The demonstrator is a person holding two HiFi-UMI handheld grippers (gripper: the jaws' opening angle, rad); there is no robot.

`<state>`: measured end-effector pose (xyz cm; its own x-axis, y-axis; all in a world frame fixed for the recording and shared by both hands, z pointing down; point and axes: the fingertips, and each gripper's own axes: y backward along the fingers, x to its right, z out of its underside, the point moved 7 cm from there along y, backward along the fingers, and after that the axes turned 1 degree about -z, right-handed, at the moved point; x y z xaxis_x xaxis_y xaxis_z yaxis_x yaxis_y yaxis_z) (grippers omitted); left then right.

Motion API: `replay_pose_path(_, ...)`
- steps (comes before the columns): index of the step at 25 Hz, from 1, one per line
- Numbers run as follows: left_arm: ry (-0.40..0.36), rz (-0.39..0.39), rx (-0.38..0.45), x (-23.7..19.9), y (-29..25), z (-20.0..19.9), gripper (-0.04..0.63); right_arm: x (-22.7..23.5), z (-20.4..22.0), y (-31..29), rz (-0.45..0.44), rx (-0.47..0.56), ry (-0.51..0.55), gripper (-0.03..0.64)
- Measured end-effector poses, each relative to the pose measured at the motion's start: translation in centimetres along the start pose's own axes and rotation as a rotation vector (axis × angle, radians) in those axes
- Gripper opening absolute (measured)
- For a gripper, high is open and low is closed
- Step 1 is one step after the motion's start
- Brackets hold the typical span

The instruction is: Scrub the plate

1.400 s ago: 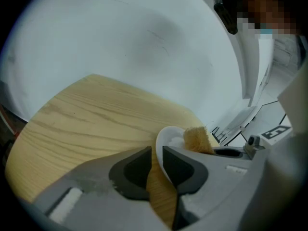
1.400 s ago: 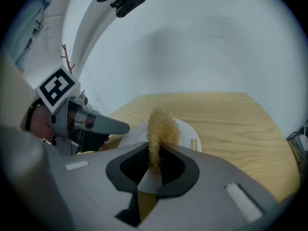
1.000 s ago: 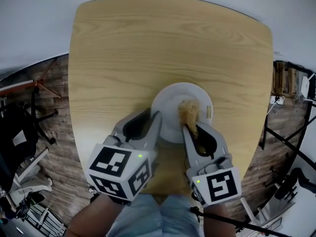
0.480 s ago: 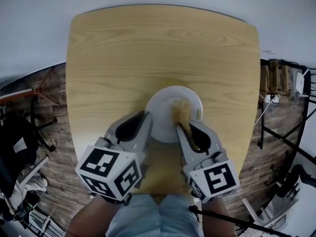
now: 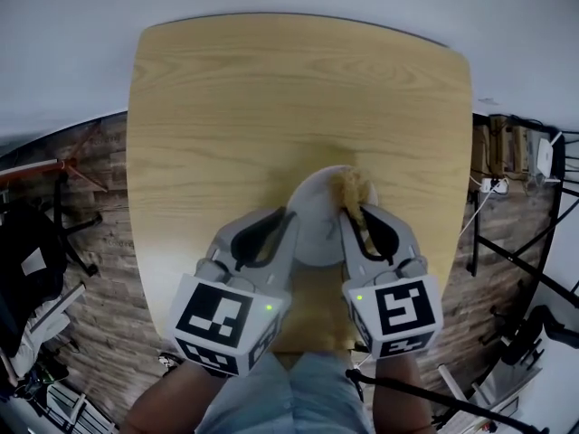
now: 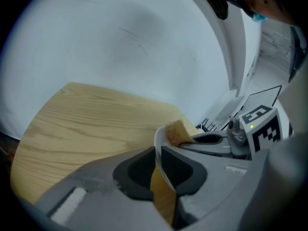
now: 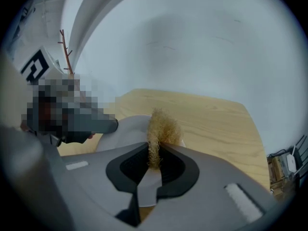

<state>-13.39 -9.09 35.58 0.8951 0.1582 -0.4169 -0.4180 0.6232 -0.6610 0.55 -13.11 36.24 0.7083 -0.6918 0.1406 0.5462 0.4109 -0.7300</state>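
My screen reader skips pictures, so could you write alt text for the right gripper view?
The right gripper is shut on a tan, fibrous scrubber held against a white plate on a wooden table. At left, the tip of the left gripper meets the plate's edge.

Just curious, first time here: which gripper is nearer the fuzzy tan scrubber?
Right. The right gripper clamps the scrubber; the left gripper pinches the rim of the plate beside it.
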Motion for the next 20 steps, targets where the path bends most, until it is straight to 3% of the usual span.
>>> replay_pose_path(5, -0.037, 0.015, 0.003, 0.0, 0.3, 0.0, 0.063, -2.4, -1.5, -0.5, -0.084, 0.012, 0.080, 0.041)
replay_pose_path(10, 0.026, 0.017, 0.026, 0.1, 0.4, -0.2, 0.063, -4.0, -1.5, -0.3, -0.150, 0.015, 0.104, 0.040)
replay_pose_path(20, 0.070, 0.001, 0.080, -0.2, 0.5, -0.3, 0.052, -5.7, -0.1, 0.5, -0.227, 0.018, 0.098, 0.040)
